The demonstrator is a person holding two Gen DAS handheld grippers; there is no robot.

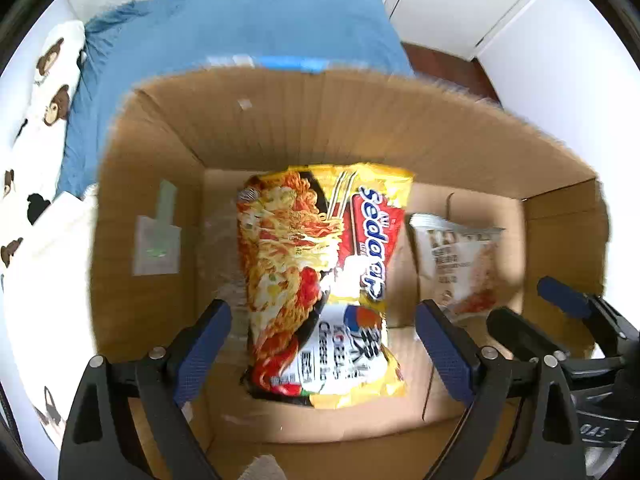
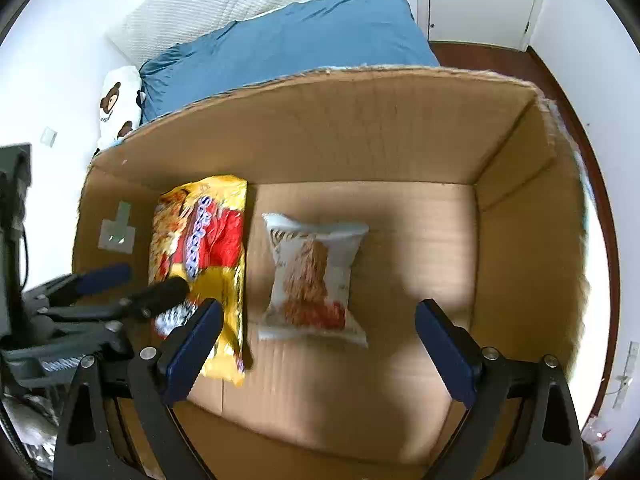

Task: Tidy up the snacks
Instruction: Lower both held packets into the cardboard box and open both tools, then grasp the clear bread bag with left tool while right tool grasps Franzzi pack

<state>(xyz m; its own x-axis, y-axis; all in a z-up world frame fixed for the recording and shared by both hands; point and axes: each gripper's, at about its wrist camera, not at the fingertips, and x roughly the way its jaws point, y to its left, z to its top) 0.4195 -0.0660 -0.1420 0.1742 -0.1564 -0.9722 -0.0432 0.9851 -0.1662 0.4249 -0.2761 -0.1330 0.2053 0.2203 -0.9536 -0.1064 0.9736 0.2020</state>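
From the left wrist camera, the left gripper (image 1: 323, 350) points down into an open cardboard box (image 1: 352, 120), its blue-padded fingers (image 1: 204, 354) spread wide on either side of a yellow Sedaap noodle packet (image 1: 320, 280) without touching it; the packet lies flat on the box floor. To the right of it lies a white snack packet (image 1: 456, 264), and the right gripper (image 1: 532, 312) shows at the lower right edge, also spread wide. A blue bedspread (image 1: 240, 28) and a bear-print pillow (image 1: 44, 92) lie beyond the box. From the right wrist camera, the right gripper (image 2: 318, 344) hangs over the box (image 2: 516, 240) with its jaws wide apart and nothing gripped; the white snack packet (image 2: 316, 280) rests on the floor between and beyond its fingers (image 2: 446, 354), apart from both. The Sedaap packet (image 2: 208, 248) lies just to the left of it, near the box's left wall, with the left gripper (image 2: 140, 284) above it.
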